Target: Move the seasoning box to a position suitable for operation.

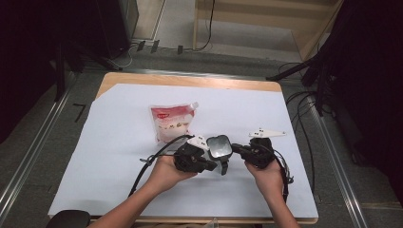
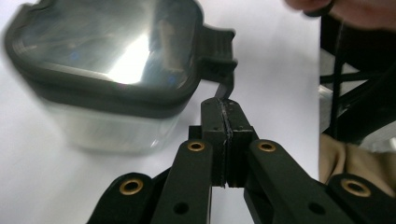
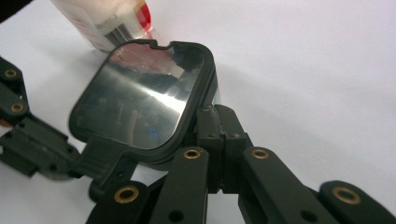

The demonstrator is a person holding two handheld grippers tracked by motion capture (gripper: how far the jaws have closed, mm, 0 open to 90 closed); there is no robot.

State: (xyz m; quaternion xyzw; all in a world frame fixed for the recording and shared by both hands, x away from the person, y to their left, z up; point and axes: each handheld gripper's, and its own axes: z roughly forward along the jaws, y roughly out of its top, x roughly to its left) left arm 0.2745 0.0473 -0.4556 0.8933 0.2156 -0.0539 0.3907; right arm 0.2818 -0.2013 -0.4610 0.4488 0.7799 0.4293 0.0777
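Both grippers meet at the lidded container [image 1: 219, 147], which sits on the white sheet [image 1: 119, 156] just in front of the pouch [image 1: 171, 122]. The left gripper [image 2: 224, 105] is clamped on the thin strap hanging from the lid's latch; the right gripper [image 3: 219, 122] has its jaws pressed together at the lid's rim. Risk: pulling unevenly could slip the strap free or tip the container toward the pouch.

One lidded container [image 1: 219, 146] and one red-and-white pouch [image 1: 170, 122] lie on one white sheet [image 1: 119, 156] covering one bench [image 1: 142, 78]; two grippers, left [image 1: 216, 164] and right [image 1: 236, 149], meet at the container.
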